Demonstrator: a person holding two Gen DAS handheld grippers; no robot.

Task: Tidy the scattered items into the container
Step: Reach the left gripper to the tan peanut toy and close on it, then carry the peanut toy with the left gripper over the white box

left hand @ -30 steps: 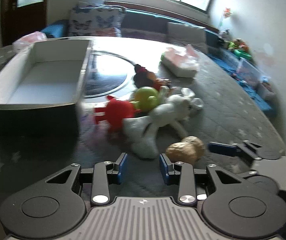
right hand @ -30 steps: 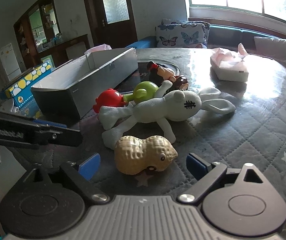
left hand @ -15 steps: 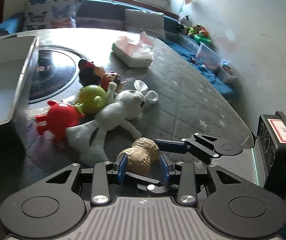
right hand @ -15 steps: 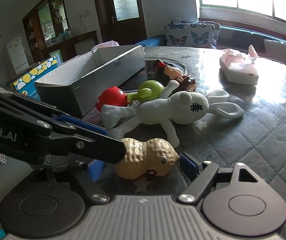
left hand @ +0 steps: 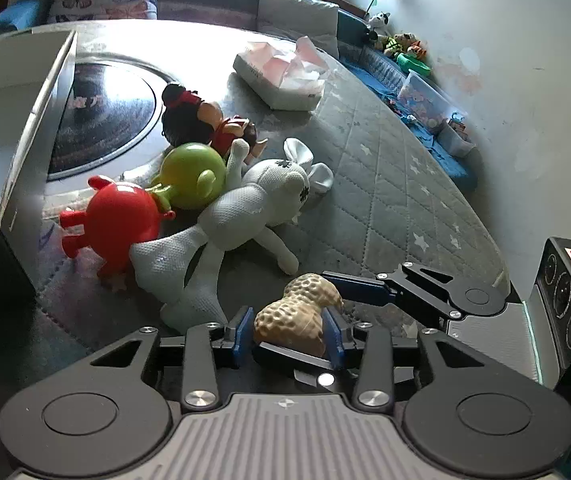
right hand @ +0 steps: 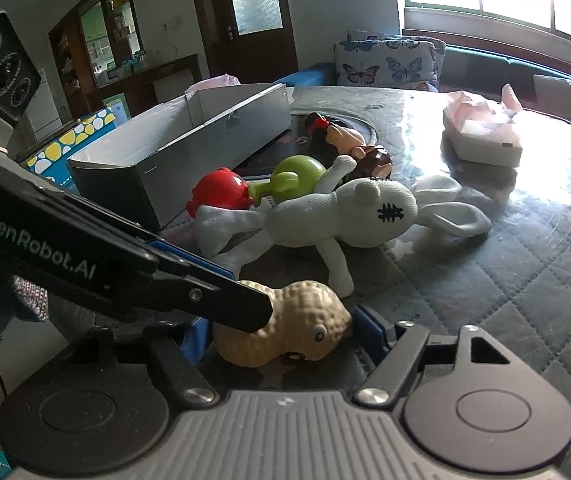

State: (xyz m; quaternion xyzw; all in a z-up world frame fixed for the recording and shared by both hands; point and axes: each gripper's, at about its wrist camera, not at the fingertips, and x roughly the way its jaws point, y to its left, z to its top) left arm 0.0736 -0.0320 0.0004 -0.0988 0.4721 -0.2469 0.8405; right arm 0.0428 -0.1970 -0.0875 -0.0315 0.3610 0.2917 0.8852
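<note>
A tan peanut toy lies on the quilted table. My left gripper has its blue pads on both sides of it, seemingly touching. My right gripper also straddles the peanut from the other side, jaws narrowed close to it. Behind lie a white rabbit plush, a red toy, a green toy and a black-haired doll. The grey open box stands at the left.
A pink tissue pack lies farther back on the table. A dark round inset sits beside the box. A sofa with a butterfly cushion runs behind the table.
My left gripper swung right and down onto the peanut toy and now straddles it. My right gripper's jaws have narrowed around the same toy.
</note>
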